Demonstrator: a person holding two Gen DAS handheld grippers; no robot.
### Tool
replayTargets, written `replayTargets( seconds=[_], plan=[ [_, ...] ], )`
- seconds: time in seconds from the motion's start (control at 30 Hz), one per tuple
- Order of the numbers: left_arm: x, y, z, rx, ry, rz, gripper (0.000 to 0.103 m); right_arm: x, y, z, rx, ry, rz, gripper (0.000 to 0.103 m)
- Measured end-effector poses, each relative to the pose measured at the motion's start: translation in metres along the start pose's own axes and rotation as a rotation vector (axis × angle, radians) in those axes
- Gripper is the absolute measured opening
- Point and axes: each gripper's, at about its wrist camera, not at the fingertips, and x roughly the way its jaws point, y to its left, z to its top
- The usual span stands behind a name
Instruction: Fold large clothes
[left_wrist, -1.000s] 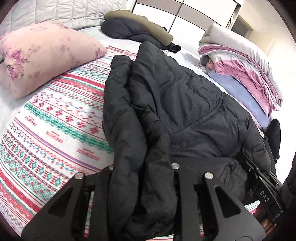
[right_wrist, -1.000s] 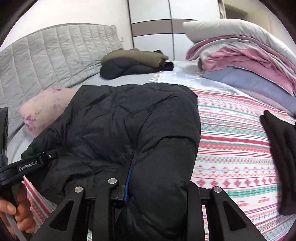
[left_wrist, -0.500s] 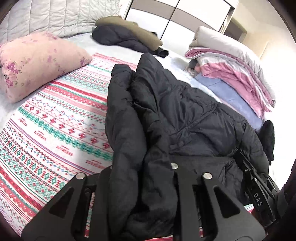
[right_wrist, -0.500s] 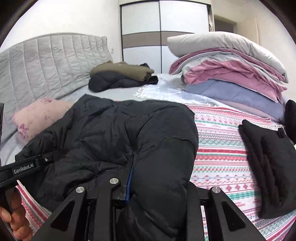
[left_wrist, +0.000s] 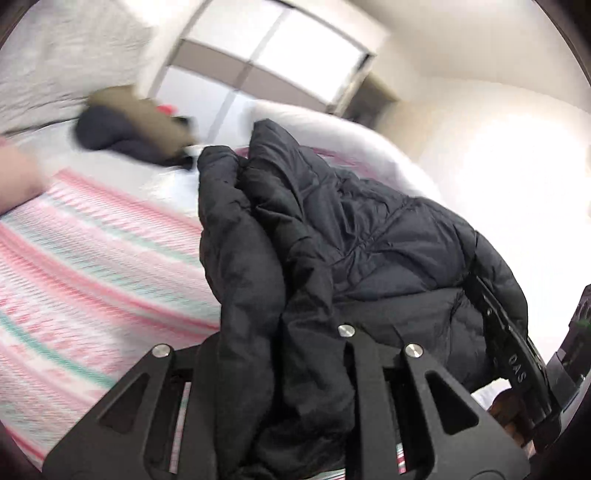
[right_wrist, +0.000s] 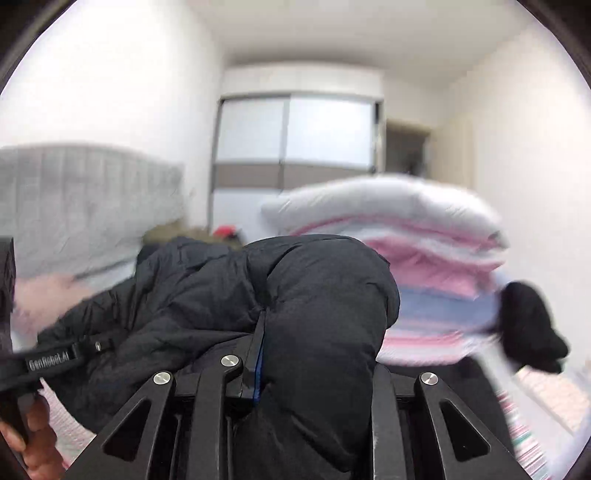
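A black padded jacket (left_wrist: 369, 236) is gripped at its near edge by both sets of tongs and is held lifted above the striped bed cover (left_wrist: 92, 266). The left tongs (left_wrist: 280, 354) are clenched on a thick fold of the jacket; the right tongs (right_wrist: 306, 373) are clenched on another bunched fold beside its blue-edged seam. Beyond the jacket, a folded olive and dark garment (left_wrist: 136, 129) is seen on the bed, and a stack of pink and white quilts (right_wrist: 399, 236) is seen behind the jacket. A black item (right_wrist: 528, 325) is seen beside the jacket, blurred.
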Motion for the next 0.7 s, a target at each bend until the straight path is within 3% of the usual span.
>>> replayTargets(
  seconds=[0.07,0.17,0.23,0.27,0.3,0.33,0.37,0.4,0.47,0.53,0.6,0.7],
  plan=[
    [0.022,-0.043,-0.008,0.028,0.006,-0.077,0.02,-0.017,-0.05,0.005,0.064,-0.063,-0.069,0.025],
    [0.069,-0.095,-0.036,0.061,0.089,-0.141,0.023,-0.032,-0.13,-0.011,0.211,-0.095,-0.157,0.027],
    [0.121,-0.119,-0.079,0.051,0.249,-0.164,0.026,-0.028,-0.183,-0.039,0.35,-0.075,-0.233,0.036],
    [0.142,-0.122,-0.098,0.047,0.327,-0.162,0.027,-0.019,-0.209,-0.06,0.43,-0.035,-0.304,0.044],
    [0.17,-0.123,-0.128,0.043,0.436,-0.137,0.028,-0.008,-0.228,-0.08,0.493,0.024,-0.365,0.045],
    [0.186,-0.118,-0.152,0.028,0.468,-0.105,0.036,0.008,-0.254,-0.113,0.588,0.146,-0.431,0.045],
    [0.188,-0.113,-0.164,0.008,0.42,-0.118,0.038,0.022,-0.276,-0.151,0.689,0.269,-0.467,0.045],
    [0.186,-0.109,-0.172,0.005,0.38,-0.163,0.039,0.023,-0.29,-0.176,0.759,0.296,-0.47,0.051],
    [0.183,-0.107,-0.177,0.009,0.368,-0.177,0.04,0.01,-0.311,-0.203,0.89,0.222,-0.412,0.056],
    [0.182,-0.106,-0.172,-0.002,0.386,-0.171,0.042,0.001,-0.324,-0.202,0.955,0.191,-0.39,0.056],
    [0.185,-0.103,-0.167,-0.027,0.427,-0.188,0.044,0.002,-0.319,-0.192,0.926,0.157,-0.408,0.056],
    [0.19,-0.09,-0.155,-0.074,0.481,-0.211,0.06,0.012,-0.319,-0.189,0.912,0.167,-0.457,0.058]
  ],
)
